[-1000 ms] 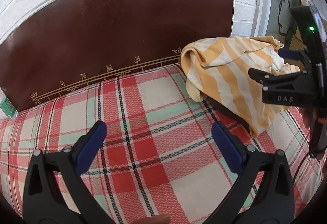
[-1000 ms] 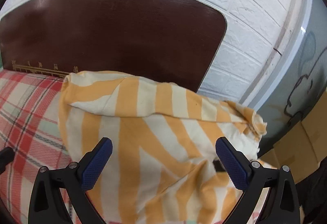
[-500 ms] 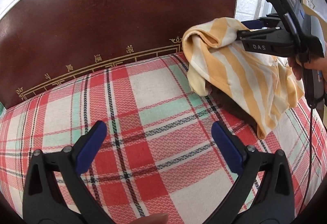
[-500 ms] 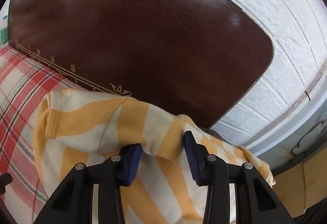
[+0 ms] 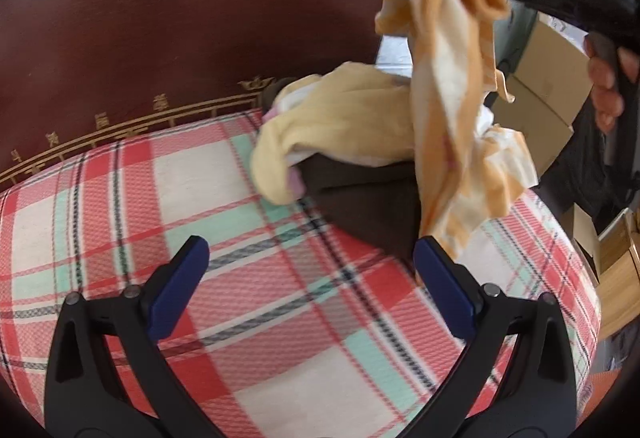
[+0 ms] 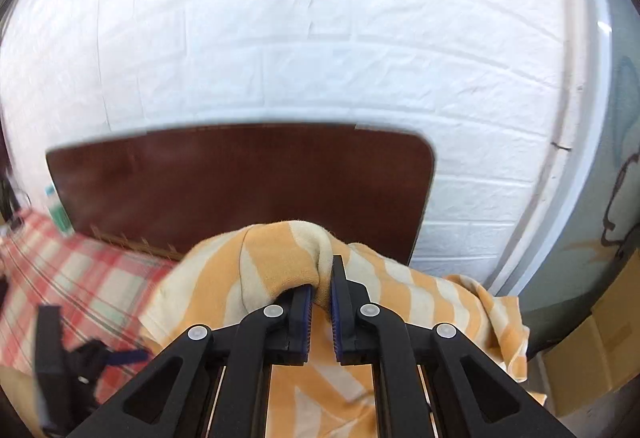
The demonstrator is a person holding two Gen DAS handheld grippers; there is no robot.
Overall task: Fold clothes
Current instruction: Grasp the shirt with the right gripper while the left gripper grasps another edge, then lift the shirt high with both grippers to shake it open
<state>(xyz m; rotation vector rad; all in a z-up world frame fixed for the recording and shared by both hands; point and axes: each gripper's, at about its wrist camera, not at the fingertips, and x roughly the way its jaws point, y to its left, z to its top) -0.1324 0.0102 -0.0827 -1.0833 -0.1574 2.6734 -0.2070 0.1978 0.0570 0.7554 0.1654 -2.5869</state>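
Note:
An orange-and-white striped garment (image 5: 444, 86) hangs in the air over the right end of the bed, its lower end trailing near my left gripper's right finger. My right gripper (image 6: 320, 290) is shut on a bunched fold of this striped garment (image 6: 280, 262), held above the bed. A person's hand (image 5: 604, 78) grips its handle at the far right. Below lie a pale yellow garment (image 5: 332, 126) and a dark brown one (image 5: 368, 206) in a pile. My left gripper (image 5: 312, 278) hovers open over the plaid cover with nothing between its fingers.
A red, white and green plaid cover (image 5: 200, 198) spreads over the bed. A dark brown headboard (image 5: 160, 18) with gold trim stands behind, against a white brick wall (image 6: 320, 38). Cardboard boxes (image 5: 552, 90) sit past the bed's right edge.
My right gripper closed on the striped garment and lifted it off the pile, uncovering the yellow and brown garments. My left gripper tilted down and edged toward the pile.

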